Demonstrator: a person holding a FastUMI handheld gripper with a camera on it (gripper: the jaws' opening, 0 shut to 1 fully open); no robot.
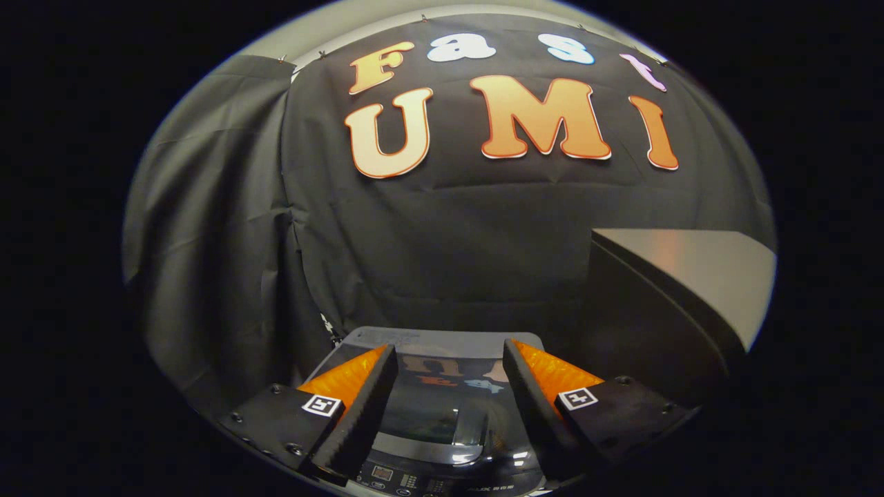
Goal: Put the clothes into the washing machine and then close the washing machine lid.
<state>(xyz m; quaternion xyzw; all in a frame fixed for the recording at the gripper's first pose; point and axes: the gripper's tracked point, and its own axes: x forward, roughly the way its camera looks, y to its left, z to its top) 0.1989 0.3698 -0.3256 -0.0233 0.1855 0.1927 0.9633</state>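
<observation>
The washing machine (442, 342) stands below and just ahead of my fingers, seen from above. Its dark glossy lid (449, 407) lies flat and looks closed, mirroring the wall behind. A control panel (407, 480) runs along its near edge under my fingers. My gripper (449, 359) hangs above the lid, open, with nothing between its fingers. No clothes can be seen from here.
A dark cabinet or table with a pale flat top (697, 269) stands to the right of the machine, taller than it. Black cloth (228, 241) hangs close behind and to the left of the machine.
</observation>
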